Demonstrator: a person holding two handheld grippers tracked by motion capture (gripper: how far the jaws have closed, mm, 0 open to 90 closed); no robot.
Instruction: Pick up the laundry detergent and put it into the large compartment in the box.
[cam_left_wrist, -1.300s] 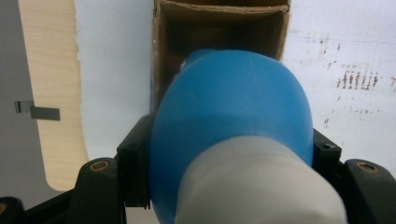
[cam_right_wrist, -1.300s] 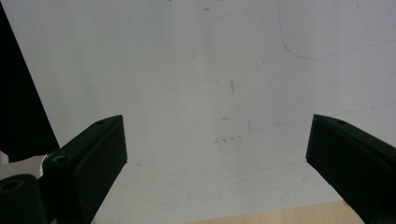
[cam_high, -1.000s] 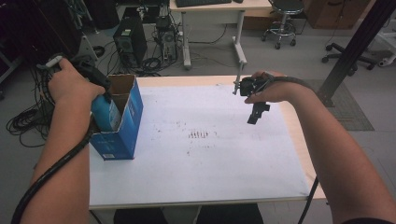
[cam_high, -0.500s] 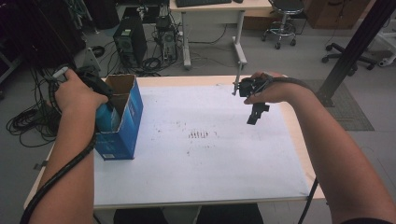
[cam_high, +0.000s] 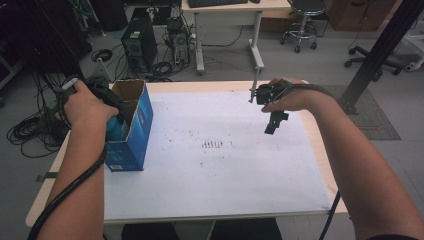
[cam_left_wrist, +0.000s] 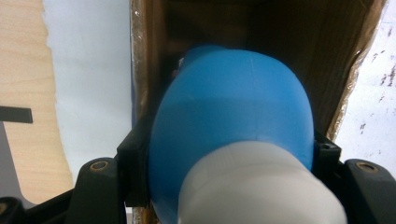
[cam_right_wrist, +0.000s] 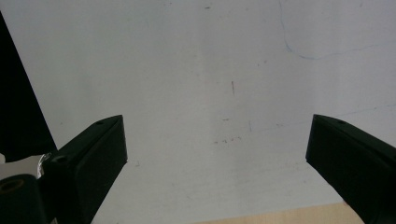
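The open-topped box (cam_high: 131, 131) stands on the table (cam_high: 210, 190), at its left edge. The bottle (cam_left_wrist: 233, 121) sits partly inside the box mouth. The right gripper (cam_high: 272, 122) hangs above the table's right half.

My jaws clamped either side of blue bottle (cam_left_wrist: 233, 121), white cap (cam_left_wrist: 257, 186) nearest camera. Bottle's far end sits inside open cardboard box (cam_left_wrist: 299, 42), brown inner walls around it. White sheet (cam_left_wrist: 88, 60) beside box on both sides, speckled with dark marks on right. Bare wooden tabletop (cam_left_wrist: 28, 93) at far left.
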